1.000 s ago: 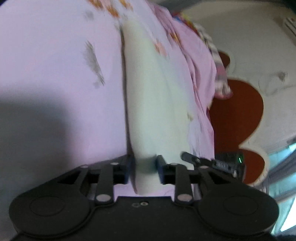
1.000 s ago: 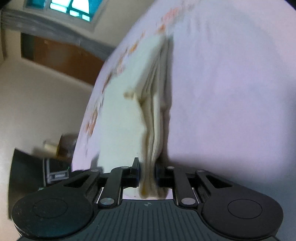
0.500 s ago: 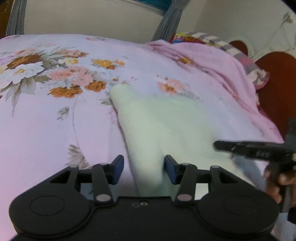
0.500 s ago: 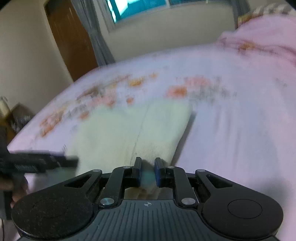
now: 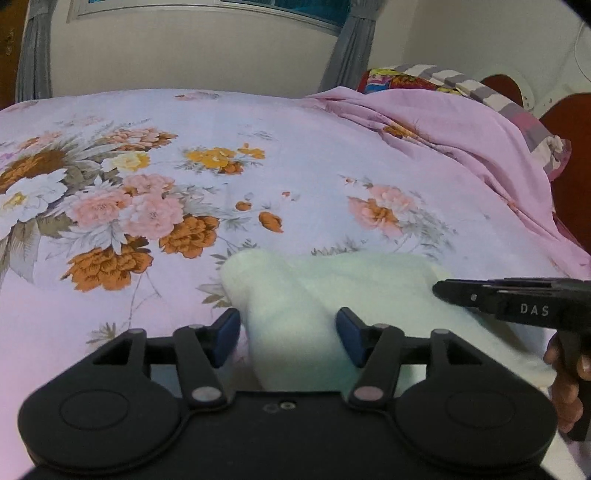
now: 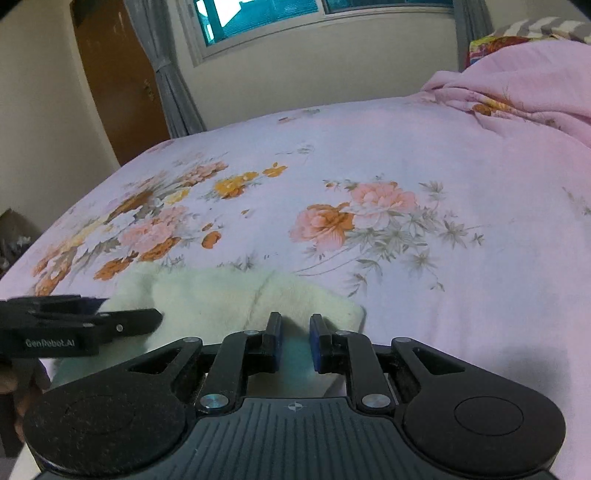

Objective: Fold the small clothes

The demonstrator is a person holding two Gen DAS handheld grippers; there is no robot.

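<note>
**Pale Green Garment on the Floral Bed, Between Two Grippers**

Pale green garment, soft and fleecy, lies folded on the bed, at the near edge of the floral sheet, just below the printed orange and pink flowers. A seam runs down its upper face in the right wrist view.

Left gripper: its blue pads stand apart on either side of a raised fold of the garment, and the jaws are opening. The left pad shows a gap to the cloth; the right pad is at the fold's edge, and no pressure on the cloth is visible.

Right gripper: narrow jaws, nearly closed, with a corner of the garment lying between the pads; they appear to pinch the cloth, though the contact itself is shadowed.

Each gripper appears in the other's view beside the garment; a person's hand holds the right one.

Beyond the garment, a bunched pink blanket lies at the far right of the bed, with a window and grey curtains behind.
</note>
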